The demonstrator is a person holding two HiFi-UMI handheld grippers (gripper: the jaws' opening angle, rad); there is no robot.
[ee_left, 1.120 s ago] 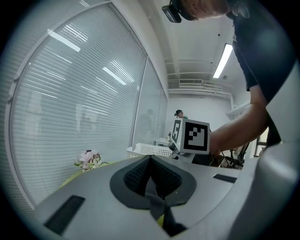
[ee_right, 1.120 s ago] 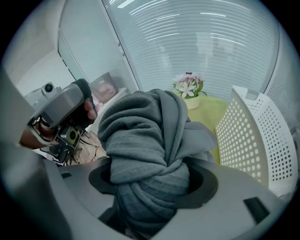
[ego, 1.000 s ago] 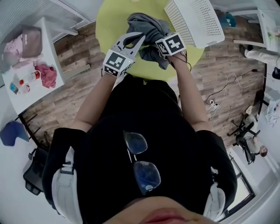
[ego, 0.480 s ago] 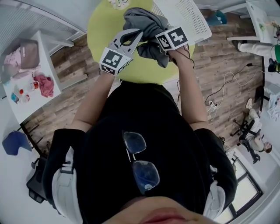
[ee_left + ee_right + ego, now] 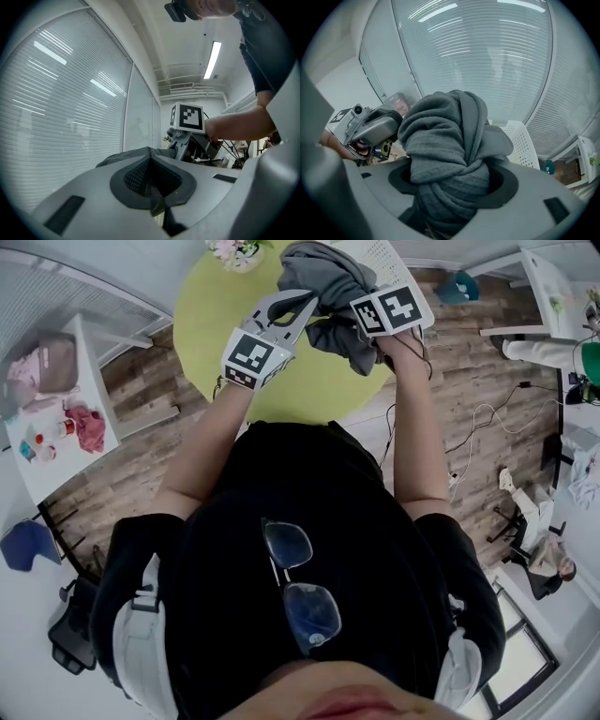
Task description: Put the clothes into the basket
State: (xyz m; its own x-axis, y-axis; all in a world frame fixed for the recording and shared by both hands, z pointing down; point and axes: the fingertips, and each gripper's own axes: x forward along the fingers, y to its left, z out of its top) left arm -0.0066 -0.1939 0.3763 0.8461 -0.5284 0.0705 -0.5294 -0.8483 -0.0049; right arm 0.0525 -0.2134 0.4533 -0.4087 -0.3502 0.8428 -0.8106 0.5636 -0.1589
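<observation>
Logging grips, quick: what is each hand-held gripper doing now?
Left hand-held gripper: closed, pinching the grey garment.
Right hand-held gripper: closed around a thick bunch of it.

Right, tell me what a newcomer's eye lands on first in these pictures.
First, the bunched grey garment, clamped in the right gripper and held up over the round yellow-green table. Next, the left gripper, jaws together, right beside the cloth. The white perforated basket stands just behind the garment.
</observation>
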